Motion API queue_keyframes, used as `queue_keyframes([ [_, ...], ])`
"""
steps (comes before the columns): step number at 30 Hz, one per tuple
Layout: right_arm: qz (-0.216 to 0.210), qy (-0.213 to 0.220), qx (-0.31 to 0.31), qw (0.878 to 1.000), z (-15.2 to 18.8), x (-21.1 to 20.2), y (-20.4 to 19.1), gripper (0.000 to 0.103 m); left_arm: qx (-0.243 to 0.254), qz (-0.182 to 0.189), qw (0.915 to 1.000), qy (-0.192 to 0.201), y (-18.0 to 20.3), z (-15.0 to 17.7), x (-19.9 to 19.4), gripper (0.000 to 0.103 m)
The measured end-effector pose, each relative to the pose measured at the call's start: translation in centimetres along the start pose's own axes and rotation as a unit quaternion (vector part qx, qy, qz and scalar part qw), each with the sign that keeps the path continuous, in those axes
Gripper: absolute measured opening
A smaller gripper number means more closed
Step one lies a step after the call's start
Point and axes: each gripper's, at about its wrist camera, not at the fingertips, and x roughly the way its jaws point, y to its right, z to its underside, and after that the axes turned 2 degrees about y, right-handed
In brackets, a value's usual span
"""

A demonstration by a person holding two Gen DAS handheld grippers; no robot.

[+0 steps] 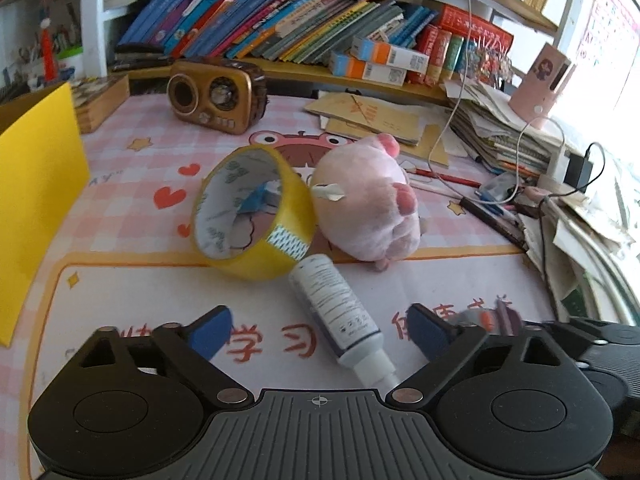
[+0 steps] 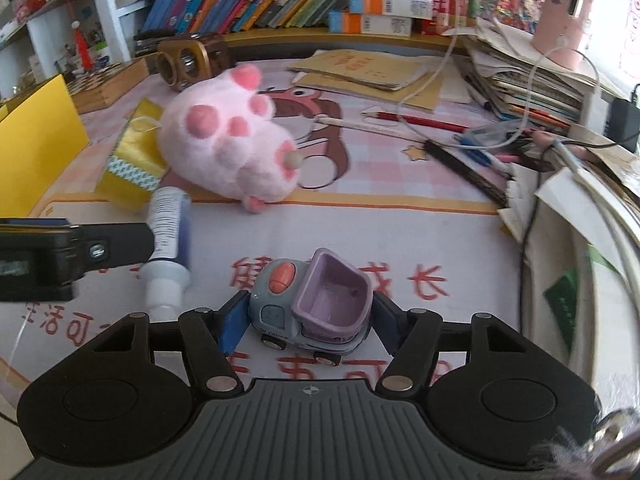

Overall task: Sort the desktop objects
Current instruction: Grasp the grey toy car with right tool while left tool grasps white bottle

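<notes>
A white bottle (image 1: 336,312) with a printed label lies on the desk mat between the fingers of my left gripper (image 1: 320,334), which stands open with its pads apart from the bottle. Just beyond it sit a yellow tape roll (image 1: 256,216) and a pink plush pig (image 1: 368,208). A small grey and purple toy truck (image 2: 316,300) stands between the blue pads of my right gripper (image 2: 308,322), and both pads lie against its sides. The right wrist view also takes in the bottle (image 2: 170,232), the plush pig (image 2: 232,148) and the left gripper (image 2: 60,256).
A yellow box (image 1: 36,200) stands at the left edge. A brown retro radio (image 1: 218,94) sits at the back below a shelf of books (image 1: 260,20). Pencils and pens (image 2: 460,136), cables and a stack of papers (image 2: 540,80) crowd the right side.
</notes>
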Motion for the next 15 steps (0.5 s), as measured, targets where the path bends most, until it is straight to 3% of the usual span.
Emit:
queue_keyframes([
  [5,-0.003,0.003,0.000,1.000,0.1,-0.6,0.8,0.062,0.020,-0.025,0.9994,-0.012,1.2,-0.1,2.2,0.064],
  [11,-0.010,0.009,-0.010,1.000,0.2,-1.2,0.8,0.062,0.041,-0.030,0.9984,-0.025,2.4,0.1,4.1,0.045],
  [15,-0.017,0.010,-0.011,1.000,0.3,-1.3,0.8,0.062,0.081,-0.039,0.9958,-0.017,3.0,0.7,4.2,0.032],
])
